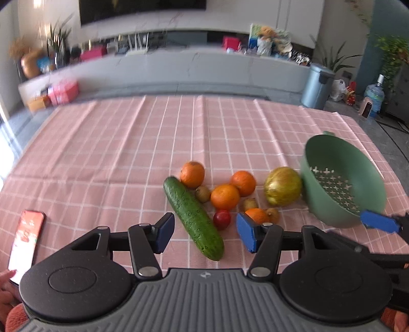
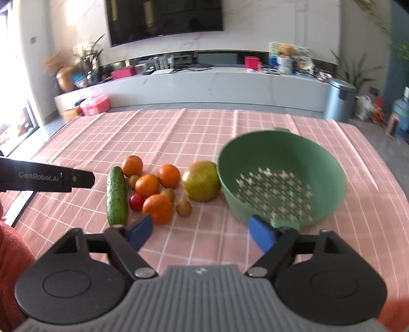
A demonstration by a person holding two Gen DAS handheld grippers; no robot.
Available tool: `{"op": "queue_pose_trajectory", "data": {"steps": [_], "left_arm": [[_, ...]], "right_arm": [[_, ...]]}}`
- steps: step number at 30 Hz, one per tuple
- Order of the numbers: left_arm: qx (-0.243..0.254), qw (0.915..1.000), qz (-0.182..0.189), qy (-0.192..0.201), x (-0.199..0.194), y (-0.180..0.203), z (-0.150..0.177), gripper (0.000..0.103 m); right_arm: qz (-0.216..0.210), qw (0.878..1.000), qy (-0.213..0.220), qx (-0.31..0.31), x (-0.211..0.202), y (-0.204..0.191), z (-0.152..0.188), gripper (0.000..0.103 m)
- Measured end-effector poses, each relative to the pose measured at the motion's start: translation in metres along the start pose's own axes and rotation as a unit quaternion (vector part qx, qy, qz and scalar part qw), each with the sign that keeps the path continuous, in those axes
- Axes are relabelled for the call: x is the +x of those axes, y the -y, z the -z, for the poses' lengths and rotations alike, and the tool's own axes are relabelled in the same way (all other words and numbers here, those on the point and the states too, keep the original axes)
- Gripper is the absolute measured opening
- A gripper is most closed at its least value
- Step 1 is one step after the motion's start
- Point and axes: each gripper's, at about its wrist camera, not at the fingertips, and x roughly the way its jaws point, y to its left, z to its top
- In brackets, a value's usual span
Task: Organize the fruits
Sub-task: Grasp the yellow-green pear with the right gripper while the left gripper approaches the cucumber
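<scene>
Fruit lies clustered mid-counter [image 2: 179,127] beside a cucumber [image 2: 117,196], oranges [image 2: 147,185] awaiting sorting. The right tongs [image 2: 202,231], spread wide, appear to hook the tilted green colander [image 2: 281,153] by its rim, likely readying it; the left tongs [image 1: 205,233] hover spread above the cucumber.

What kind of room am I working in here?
Most likely a home living room: a wall-mounted TV above a long media console cluttered with household items, potted plants, and a table under a pink checked tablecloth.
</scene>
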Motion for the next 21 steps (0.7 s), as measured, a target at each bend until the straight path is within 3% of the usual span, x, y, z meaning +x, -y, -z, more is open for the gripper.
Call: {"op": "queue_pose_trajectory", "data": {"steps": [6,9,17,21], "left_arm": [[-0.029,0.9987,0.002,-0.041,0.035,-0.017,-0.012,0.065],[-0.038,0.9972,0.001,-0.064,0.053,-0.022,-0.017,0.065],[-0.062,0.9922,-0.004,-0.108,0.087,-0.034,-0.025,0.065],[-0.065,0.9914,0.007,-0.114,0.098,-0.039,-0.028,0.065]], "right_arm": [[-0.028,0.994,-0.008,-0.101,0.042,0.007,-0.035,0.066],[-0.047,0.983,-0.019,-0.175,0.063,0.005,-0.051,0.062],[-0.095,0.927,-0.089,-0.352,0.121,-0.002,-0.074,0.063],[-0.119,0.886,-0.121,-0.432,0.14,-0.009,-0.075,0.062]]}}
